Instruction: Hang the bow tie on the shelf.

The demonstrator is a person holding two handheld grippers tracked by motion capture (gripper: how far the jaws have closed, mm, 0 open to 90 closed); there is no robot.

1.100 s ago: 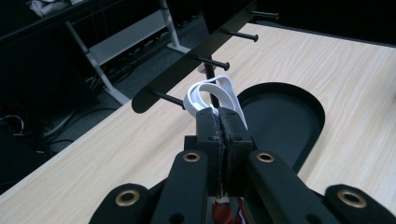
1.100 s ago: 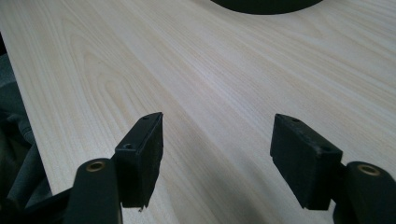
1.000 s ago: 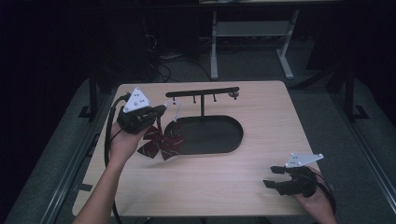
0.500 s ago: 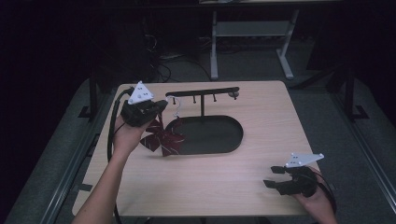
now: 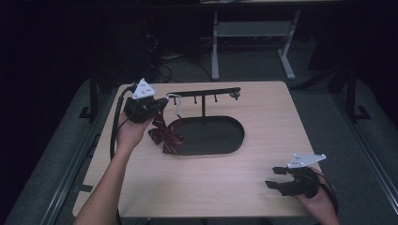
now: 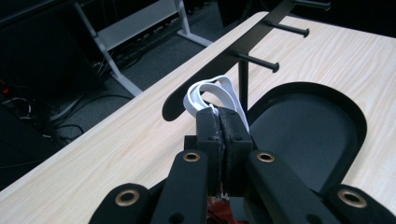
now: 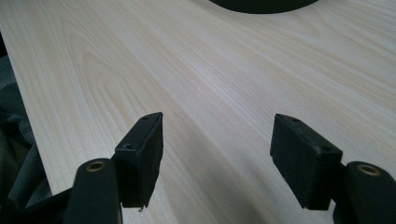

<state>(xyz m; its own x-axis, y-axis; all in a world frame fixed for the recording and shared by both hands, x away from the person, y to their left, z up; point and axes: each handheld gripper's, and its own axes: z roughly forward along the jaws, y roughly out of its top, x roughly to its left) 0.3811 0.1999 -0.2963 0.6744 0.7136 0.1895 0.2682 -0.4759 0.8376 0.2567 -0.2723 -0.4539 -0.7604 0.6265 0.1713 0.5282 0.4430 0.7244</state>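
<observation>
A dark red bow [image 5: 165, 135] hangs from a white elastic band [image 6: 212, 95]. My left gripper [image 5: 162, 104] is shut on that band, close to the left end of the black rack bar [image 5: 204, 93]. In the left gripper view the band's loop rises just in front of the bar's tip [image 6: 173, 106], near the first peg [image 6: 258, 62]. The bow dangles over the left rim of the black oval tray [image 5: 211, 136]. My right gripper [image 5: 274, 178] rests open near the table's front right corner, its jaws spread over bare wood [image 7: 215, 93].
The rack stands on a thin post [image 5: 203, 108] rising from the tray, with several pegs along the bar. A cable [image 5: 115, 126] trails from the left gripper off the table's left edge. A white desk frame [image 5: 253, 33] stands on the floor behind.
My left gripper has lifted and moved right toward the bar's left end, carrying the bow by its band. The right gripper has stayed still.
</observation>
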